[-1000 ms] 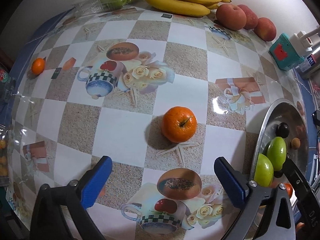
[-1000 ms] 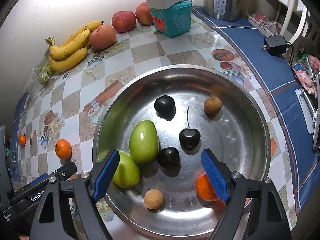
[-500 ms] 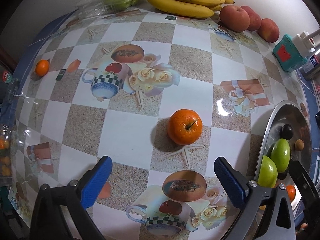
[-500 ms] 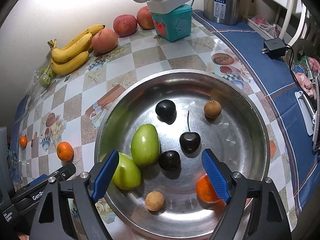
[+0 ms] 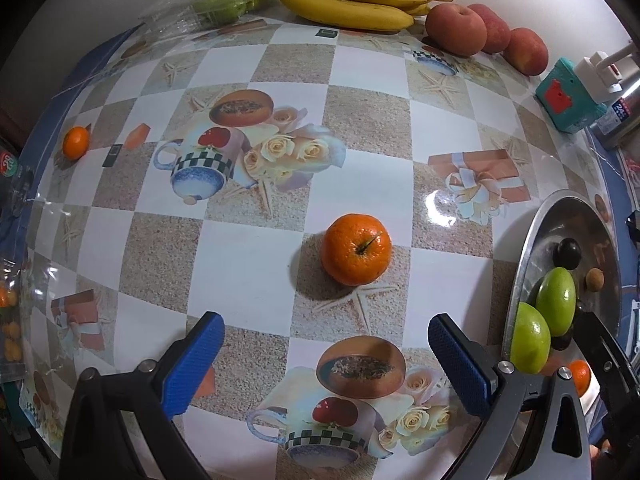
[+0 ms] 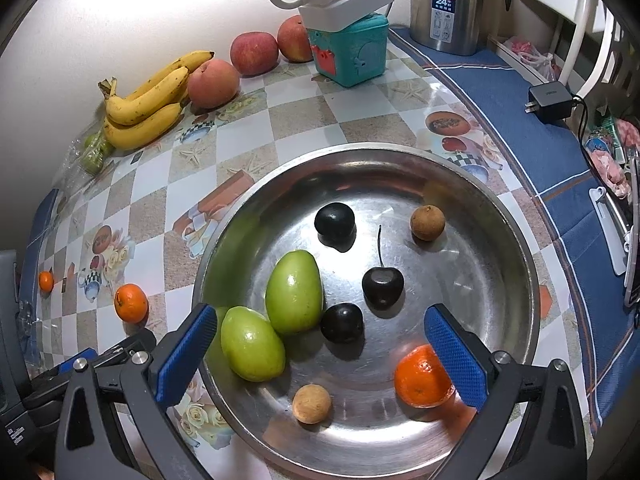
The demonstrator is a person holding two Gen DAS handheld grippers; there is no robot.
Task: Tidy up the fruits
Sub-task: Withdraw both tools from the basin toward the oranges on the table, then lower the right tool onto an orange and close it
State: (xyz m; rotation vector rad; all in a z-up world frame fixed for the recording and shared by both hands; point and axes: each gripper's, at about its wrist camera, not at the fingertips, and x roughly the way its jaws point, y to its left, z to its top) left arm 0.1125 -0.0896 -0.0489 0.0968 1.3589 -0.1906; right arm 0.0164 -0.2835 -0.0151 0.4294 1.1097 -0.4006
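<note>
Over the metal bowl (image 6: pixel 516 248), the right gripper (image 6: pixel 320 354) is opening wide and empty. A small orange (image 6: pixel 420 378) now lies inside the bowl, let go. Next orange (image 5: pixel 356 249) waits on the table under the left gripper (image 5: pixel 326 364), open wide.

Shiny metal basin (image 6: pixel 500 216), glossy plastic tablecloth (image 5: pixel 248 264)

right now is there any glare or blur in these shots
Left wrist view: a white glare spot on the glossy checkered tablecloth, and the round orange tangerine casts a soft shadow to its left. Right wrist view: sharp, with fisheye bending at the edges and reflections in the round steel bowl.
</note>
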